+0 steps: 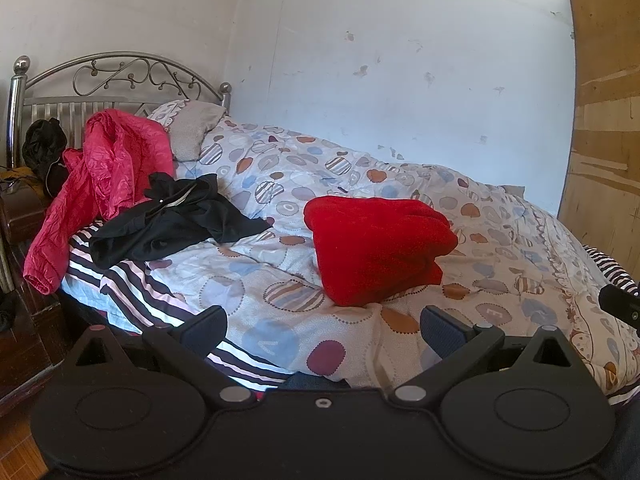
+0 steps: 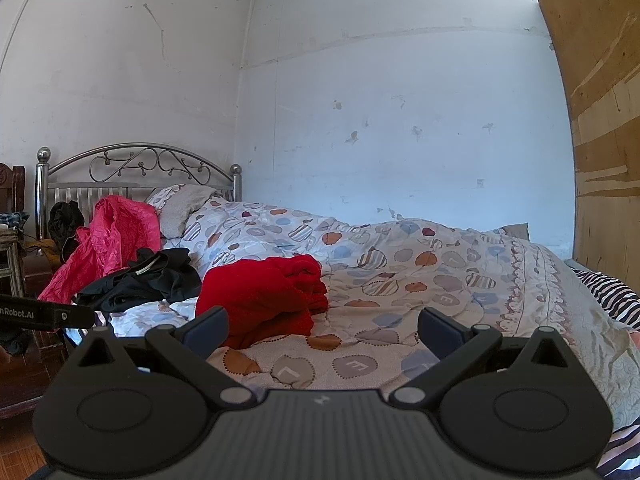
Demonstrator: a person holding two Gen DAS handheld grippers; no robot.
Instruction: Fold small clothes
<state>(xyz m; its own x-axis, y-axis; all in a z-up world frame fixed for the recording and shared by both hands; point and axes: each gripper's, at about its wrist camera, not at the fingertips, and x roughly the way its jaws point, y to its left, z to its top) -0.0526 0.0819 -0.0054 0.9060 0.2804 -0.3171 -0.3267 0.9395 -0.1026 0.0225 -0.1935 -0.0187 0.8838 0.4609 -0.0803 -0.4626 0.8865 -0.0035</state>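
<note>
Quilt [image 1: 280,184]: spread ahead of both my tongs.
Red garment [image 1: 376,248]: just ahead of my left tongs [image 1: 324,330], left-forward of my right tongs [image 2: 323,330]; looks soft, thick, light; I'd pinch a near corner.
Black garment [image 1: 172,220]: farther left, limp, probably slippery.
Tongs: both spread, empty.

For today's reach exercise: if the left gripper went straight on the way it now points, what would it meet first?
Probably the folded red garment, lying on the patterned quilt just ahead of the open left gripper. If it runs low, the quilt comes first; depth is unclear.
</note>
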